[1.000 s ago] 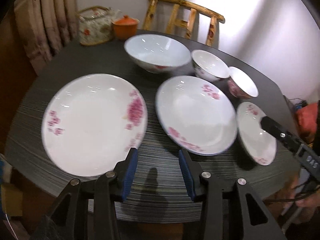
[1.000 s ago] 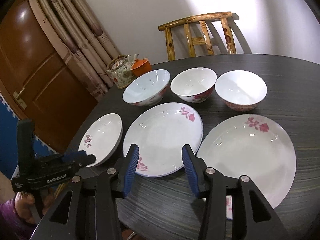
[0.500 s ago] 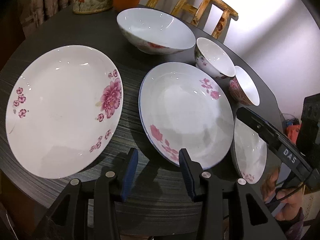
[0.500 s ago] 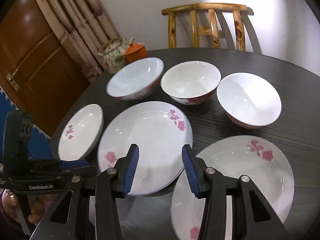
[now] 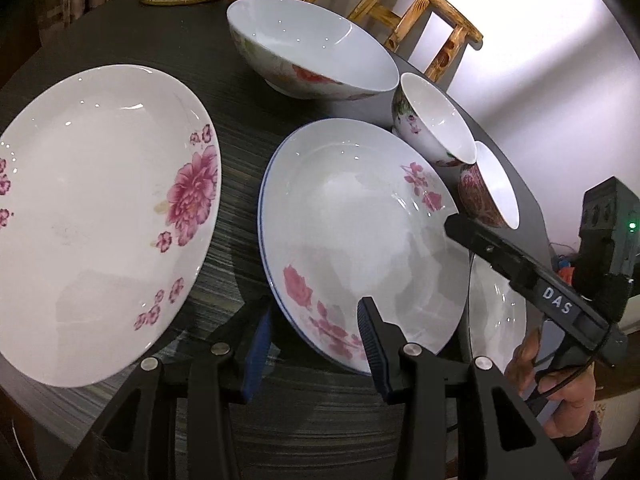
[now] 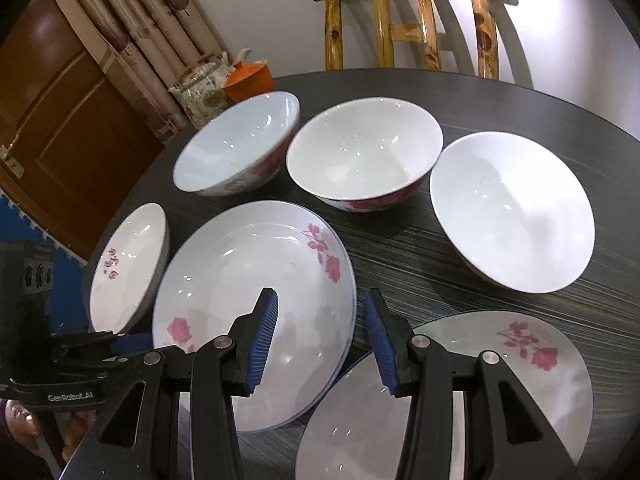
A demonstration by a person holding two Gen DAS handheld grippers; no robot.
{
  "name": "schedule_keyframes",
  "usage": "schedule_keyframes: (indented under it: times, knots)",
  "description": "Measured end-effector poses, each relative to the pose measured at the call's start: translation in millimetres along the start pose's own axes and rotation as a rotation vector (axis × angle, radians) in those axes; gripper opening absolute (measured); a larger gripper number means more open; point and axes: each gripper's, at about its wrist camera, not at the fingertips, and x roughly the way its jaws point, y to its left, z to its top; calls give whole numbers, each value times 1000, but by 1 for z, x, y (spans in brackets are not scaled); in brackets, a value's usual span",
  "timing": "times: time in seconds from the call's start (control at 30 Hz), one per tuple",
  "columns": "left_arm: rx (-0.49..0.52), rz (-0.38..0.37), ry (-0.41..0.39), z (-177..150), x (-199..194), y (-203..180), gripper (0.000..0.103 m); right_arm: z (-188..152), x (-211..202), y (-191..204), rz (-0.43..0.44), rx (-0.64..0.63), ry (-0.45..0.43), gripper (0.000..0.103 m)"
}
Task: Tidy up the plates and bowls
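Both grippers have come lower and closer over the dark, wood-grained table since a second ago, so the dishes fill more of each view. The left gripper has its ribbed blue pads wide apart, gripping nothing; between and just beyond them lies the near rim of the glossy blue-edged plate with pink roses. Left of those jaws sits the big plate with magenta blossoms. The right gripper is likewise wide and empty, hovering over the gap between that same blue-edged plate and the small plate. Three round bowls stand beyond. One gripper reads "DAS", the other "GenRobot.AI".
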Motion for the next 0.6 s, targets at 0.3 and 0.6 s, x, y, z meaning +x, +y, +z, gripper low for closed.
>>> schedule_keyframes:
  times: [0.3,0.6]
  knots:
    - [1,-58,-5,3,3,2,43,3,16,-1,13,11,51,43]
    - [79,11,-29,3,4,0,19,4,26,-8,-41,3,92,12]
